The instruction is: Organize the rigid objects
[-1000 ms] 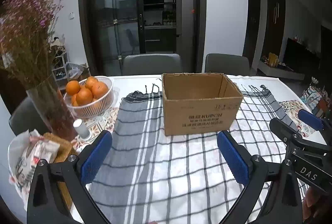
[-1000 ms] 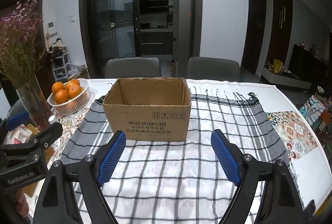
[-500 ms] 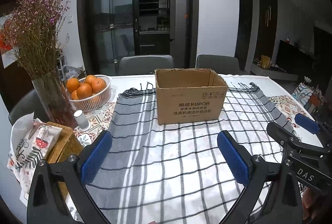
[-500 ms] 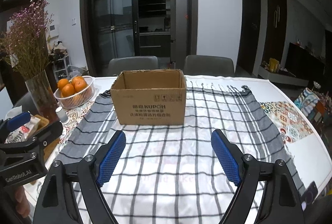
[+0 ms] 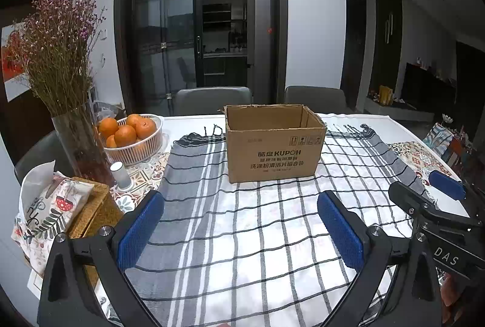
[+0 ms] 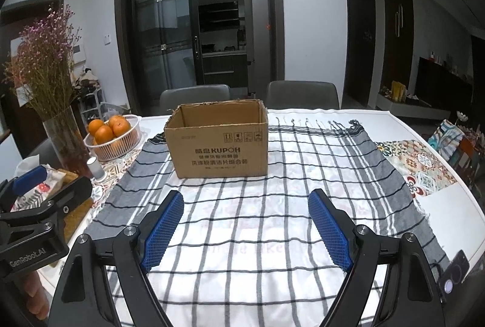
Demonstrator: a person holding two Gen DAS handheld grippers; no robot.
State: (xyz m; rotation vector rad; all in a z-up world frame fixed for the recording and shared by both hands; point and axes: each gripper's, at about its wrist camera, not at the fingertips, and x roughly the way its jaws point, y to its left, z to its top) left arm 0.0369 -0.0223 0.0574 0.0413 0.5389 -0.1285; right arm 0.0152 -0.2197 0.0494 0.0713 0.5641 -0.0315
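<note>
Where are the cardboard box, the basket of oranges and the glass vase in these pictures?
cardboard box (image 6: 218, 149): right wrist view, on its printed front wall.
basket of oranges (image 5: 141, 146): left wrist view, on its white ribbed side wall.
glass vase (image 5: 80, 145): left wrist view, on its glass body.

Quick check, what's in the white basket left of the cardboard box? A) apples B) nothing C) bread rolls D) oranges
D: the white basket beside the cardboard box holds several oranges, seen in both wrist views.
</note>
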